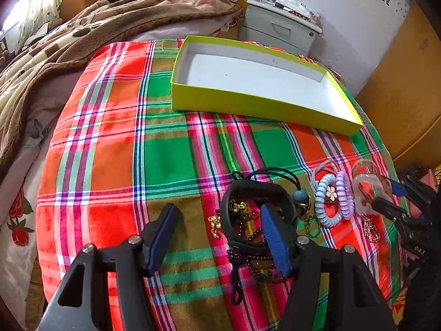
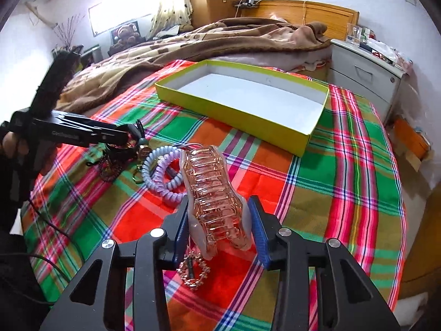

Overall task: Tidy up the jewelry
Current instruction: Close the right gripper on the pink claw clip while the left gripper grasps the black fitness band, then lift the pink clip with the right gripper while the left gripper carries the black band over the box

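A yellow-green box [image 1: 248,104] with a white, empty inside lies on the plaid cloth; it also shows in the right wrist view [image 2: 234,115]. My left gripper [image 1: 220,234] is open, its right finger inside a black band [image 1: 248,190] that lies over gold and dark bead chains [image 1: 256,264]. Blue and purple coil hair ties [image 1: 333,198] lie to the right. My right gripper [image 2: 220,234] is shut on a clear pink hair claw [image 2: 215,195], held just above the cloth. A rose-gold chain [image 2: 193,273] lies under it.
The plaid cloth [image 2: 344,179] covers a rounded bed corner. A brown blanket [image 1: 69,41] lies behind. A grey nightstand [image 2: 366,80] with small items stands at the back right. A wooden wall [image 1: 408,96] is at the right.
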`<state>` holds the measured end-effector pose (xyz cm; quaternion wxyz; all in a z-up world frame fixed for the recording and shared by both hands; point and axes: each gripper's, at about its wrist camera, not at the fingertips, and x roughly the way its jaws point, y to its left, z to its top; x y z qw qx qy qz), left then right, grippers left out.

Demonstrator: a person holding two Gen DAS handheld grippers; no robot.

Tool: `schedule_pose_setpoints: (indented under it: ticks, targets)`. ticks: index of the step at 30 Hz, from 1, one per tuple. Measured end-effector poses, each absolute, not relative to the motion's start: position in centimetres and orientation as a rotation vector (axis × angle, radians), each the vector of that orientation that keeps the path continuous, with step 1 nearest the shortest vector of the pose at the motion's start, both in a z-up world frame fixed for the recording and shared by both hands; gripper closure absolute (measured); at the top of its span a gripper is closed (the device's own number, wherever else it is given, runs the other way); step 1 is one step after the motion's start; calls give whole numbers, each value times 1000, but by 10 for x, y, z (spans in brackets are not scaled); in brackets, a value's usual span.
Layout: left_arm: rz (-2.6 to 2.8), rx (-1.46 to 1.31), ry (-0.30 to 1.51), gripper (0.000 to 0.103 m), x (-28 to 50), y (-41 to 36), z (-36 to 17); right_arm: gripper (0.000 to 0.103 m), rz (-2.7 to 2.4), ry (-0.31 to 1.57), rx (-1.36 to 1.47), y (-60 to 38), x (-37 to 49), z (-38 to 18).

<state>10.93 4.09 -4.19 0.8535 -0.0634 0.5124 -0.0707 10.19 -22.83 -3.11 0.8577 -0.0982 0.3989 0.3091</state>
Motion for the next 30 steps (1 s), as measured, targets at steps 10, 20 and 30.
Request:
schedule_pose_setpoints:
  ticks: [10,20,30]
  targets:
    - [-157,-155,1074,77,118,43,-41,62,593,810,-28,-243,95,-20]
    - [-182,-175,1032,88,110,43,-30,62,534,791,53,-252,90,-15]
    - [-197,-195,978,90,83,52,-12,62,511,763,99,-254,83,-10]
